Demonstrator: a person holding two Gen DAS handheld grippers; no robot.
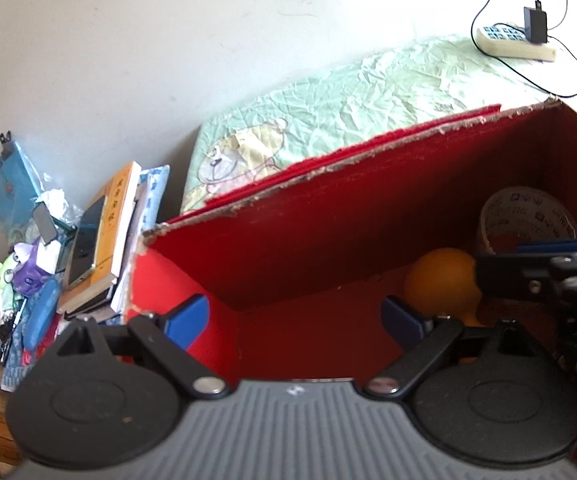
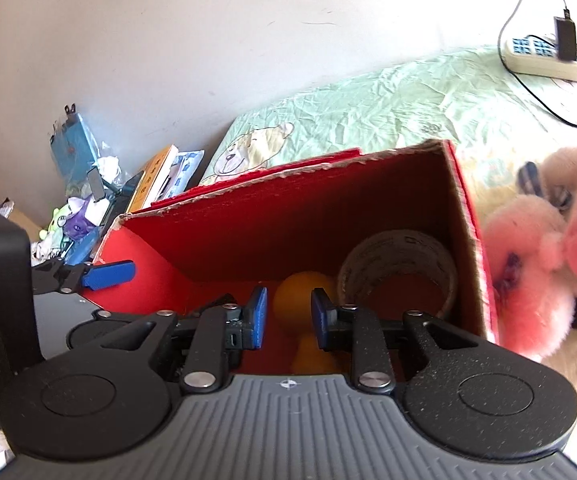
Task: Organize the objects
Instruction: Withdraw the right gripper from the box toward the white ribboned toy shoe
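Red cardboard makes up the box [image 2: 328,216], which sits on a bed [image 2: 388,100] with a green sheet. Inside it, at the bottom, lie an orange toy [image 2: 302,300] with a round ball end and a roll of tape [image 2: 398,276] just beside it. The right hand-held gripper [image 2: 286,314] is over the box with its blue fingers apart, and the orange toy shows in the gap between them, not pinched. The left hand-held gripper [image 1: 294,318] is wide apart too and holds nothing; it points at the near corner of the box. The orange toy looks smooth and light (maybe a bit slippery), so I think the round part is the best place to grab it, right across the middle. The tape roll looks stiff and could be gripped on its wall. A pink plush toy [image 2: 544,248] lies outside, just beside the right wall of the box. It looks soft and squashy, so a firm pinch on its body should work.
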